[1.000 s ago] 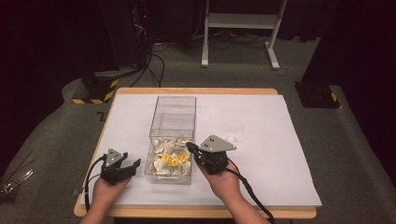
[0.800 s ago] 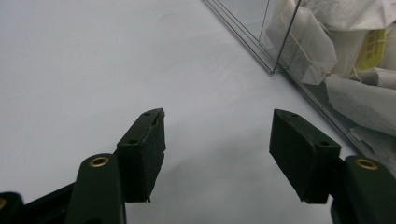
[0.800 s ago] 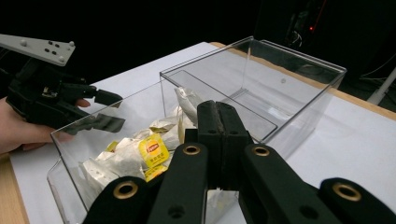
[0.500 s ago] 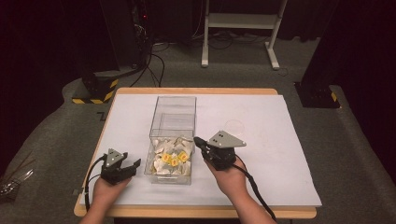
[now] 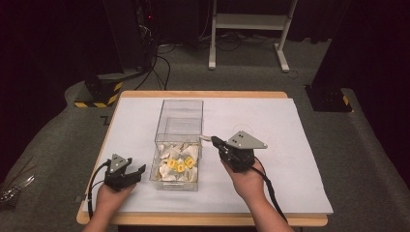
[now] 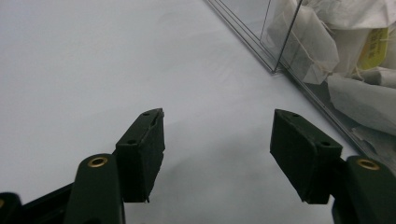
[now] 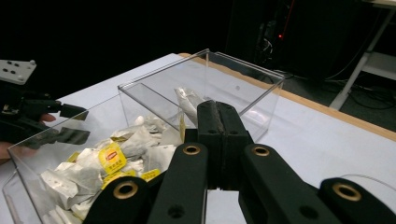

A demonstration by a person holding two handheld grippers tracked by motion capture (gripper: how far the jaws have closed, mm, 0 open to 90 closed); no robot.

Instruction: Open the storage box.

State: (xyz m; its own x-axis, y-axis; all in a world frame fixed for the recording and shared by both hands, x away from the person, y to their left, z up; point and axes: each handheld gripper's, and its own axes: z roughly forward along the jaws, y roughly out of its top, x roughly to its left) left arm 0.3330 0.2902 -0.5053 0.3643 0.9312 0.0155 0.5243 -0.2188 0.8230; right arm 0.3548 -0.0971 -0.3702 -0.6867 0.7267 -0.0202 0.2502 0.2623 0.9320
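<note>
- The right gripper is clenching a single tea bag between its closed jaws; in the right gripper view the bag is protruding from beyond the tips, hanging over the clear box.
- In the high view, this gripper is hovering at the right wall of the clear plastic two-compartment box, roughly level with the divider between the near and far compartments.
- The near compartment is holding the pile of tea bags, white sachets with yellow tags, lying loosely on one another.
- The far compartment is showing no bags on its floor, as far as the transparent walls allow a reading.
- The left gripper is resting on the white table cover just beside the near-left corner of the box, with its jaws standing apart and nothing between them; the left gripper view confirms bare cover between the pads.
- Judgement: the work in hand appears to be the transfer of bags from the near compartment to the far one, and it is sitting at an early stage.
- Done: one bag is gripped and lifted clear of the pile.
- Left: carrying it over the divider, releasing it in the far compartment, and moving the rest of the pile.
</note>
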